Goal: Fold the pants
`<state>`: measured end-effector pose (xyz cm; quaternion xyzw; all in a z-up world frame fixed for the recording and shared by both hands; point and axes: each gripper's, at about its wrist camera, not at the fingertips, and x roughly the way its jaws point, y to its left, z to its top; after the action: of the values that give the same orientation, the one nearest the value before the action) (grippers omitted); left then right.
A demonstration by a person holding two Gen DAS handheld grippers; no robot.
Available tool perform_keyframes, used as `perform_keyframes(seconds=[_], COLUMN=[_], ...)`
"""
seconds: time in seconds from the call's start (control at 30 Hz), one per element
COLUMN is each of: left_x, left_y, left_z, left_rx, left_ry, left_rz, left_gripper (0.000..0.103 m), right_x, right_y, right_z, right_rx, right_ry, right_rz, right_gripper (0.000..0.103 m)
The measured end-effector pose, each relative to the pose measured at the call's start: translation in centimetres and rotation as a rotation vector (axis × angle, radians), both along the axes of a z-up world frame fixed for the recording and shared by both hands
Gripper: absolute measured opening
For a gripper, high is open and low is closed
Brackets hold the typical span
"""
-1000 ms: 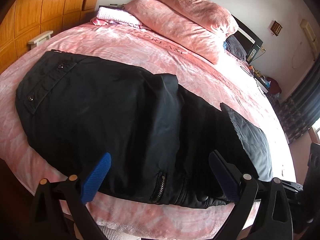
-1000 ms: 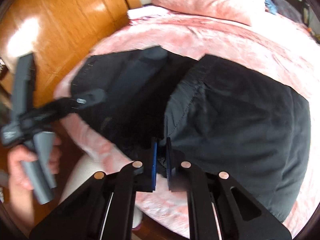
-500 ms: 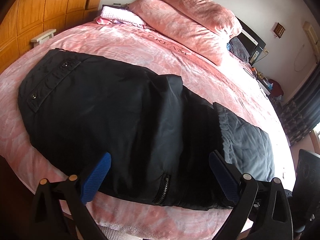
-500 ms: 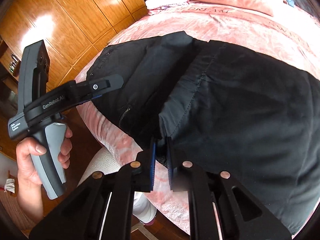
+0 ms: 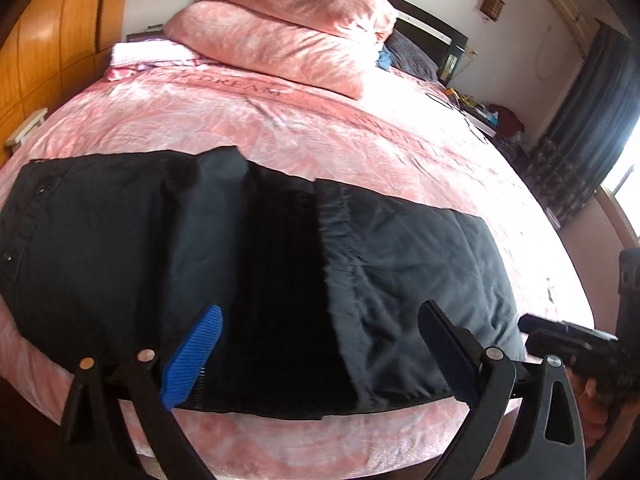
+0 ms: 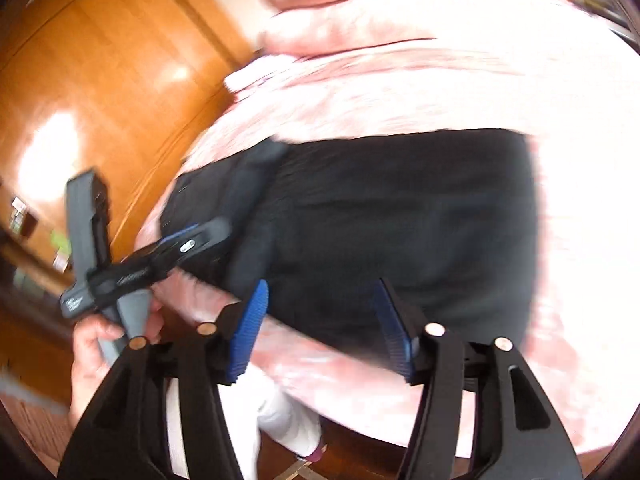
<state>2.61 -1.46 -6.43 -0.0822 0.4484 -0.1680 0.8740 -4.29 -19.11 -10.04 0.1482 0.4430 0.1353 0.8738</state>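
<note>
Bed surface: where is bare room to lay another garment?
The pink bedspread lies bare between the black pants and the stacked pink pillows, widest toward the right. A thin bare strip runs below the pants at the near edge. The near side is crowded with pants.

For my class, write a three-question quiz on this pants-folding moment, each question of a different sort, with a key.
1. True or false: the right gripper is clamped on the black fabric pants.
2. Multiple choice: the folded-over leg section lies on which side of the pants in the left wrist view? A) left B) right C) none is folded
3. Fill in: the pants lie on a bed with a ____ plush blanket.

Key
1. False; its jaws stand apart and hold nothing.
2. B; the left gripper hangs open over the near edge beside it.
3. Pink.
</note>
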Motion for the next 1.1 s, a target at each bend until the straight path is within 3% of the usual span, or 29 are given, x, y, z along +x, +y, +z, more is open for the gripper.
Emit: perform_keyframes(seconds=[0.1, 0.2, 0.3, 0.47, 0.57, 0.63, 0.7, 0.83, 0.93, 1.0, 1.1], left_x=[0.0, 0.1, 0.5, 0.5, 0.6, 0.8, 0.8, 1.3, 1.7, 1.7, 1.2], left_y=[-2.5, -4.6, -5.6, -5.5, -5.6, -5.7, -5.9, -6.7, -7.4, -8.3, -9.7], left_z=[-0.6, -2.0, -3.8, -5.0, -5.2, -5.3, -5.2, -5.0, -5.0, -5.4, -6.2], left_rx=[0.016, 0.095, 0.183, 0.189, 0.196, 0.193, 0.181, 0.141, 0.08, 0.081, 0.18], left_ry=[0.017, 0.028, 0.061, 0.079, 0.085, 0.086, 0.083, 0.077, 0.085, 0.085, 0.027], left_rz=[-0.052, -0.077, -0.067, -0.058, -0.056, -0.052, -0.044, -0.019, -0.031, -0.058, -0.117], left_gripper=[0.099, 0.099, 0.099, 0.1, 0.1, 0.1, 0.1, 0.1, 0.1, 0.1, 0.1], right_x=[-0.6, -0.3, 0.3, 1.1, 1.8, 1.7, 1.4, 0.7, 0.6, 0.0, -0.3], right_y=[-5.6, -9.7, -10.9, -11.5, -11.4, -11.5, -12.0, -11.1, -11.7, -12.5, -13.6], right_z=[-0.7, -3.0, -5.5, -9.2, -10.2, -9.8, -8.4, -3.1, -1.5, -1.9, -5.8], right_rx=[0.007, 0.07, 0.128, 0.315, 0.392, 0.407, 0.434, 0.277, 0.206, 0.169, 0.172], right_ry=[0.042, 0.11, 0.159, 0.209, 0.204, 0.173, 0.138, 0.075, 0.068, 0.076, 0.176], right_rz=[-0.123, -0.144, -0.121, -0.069, -0.047, -0.026, -0.016, 0.009, -0.033, -0.074, -0.126], right_gripper=[0.064, 0.066, 0.067, 0.071, 0.058, 0.027, 0.016, 0.012, 0.012, 0.012, 0.013])
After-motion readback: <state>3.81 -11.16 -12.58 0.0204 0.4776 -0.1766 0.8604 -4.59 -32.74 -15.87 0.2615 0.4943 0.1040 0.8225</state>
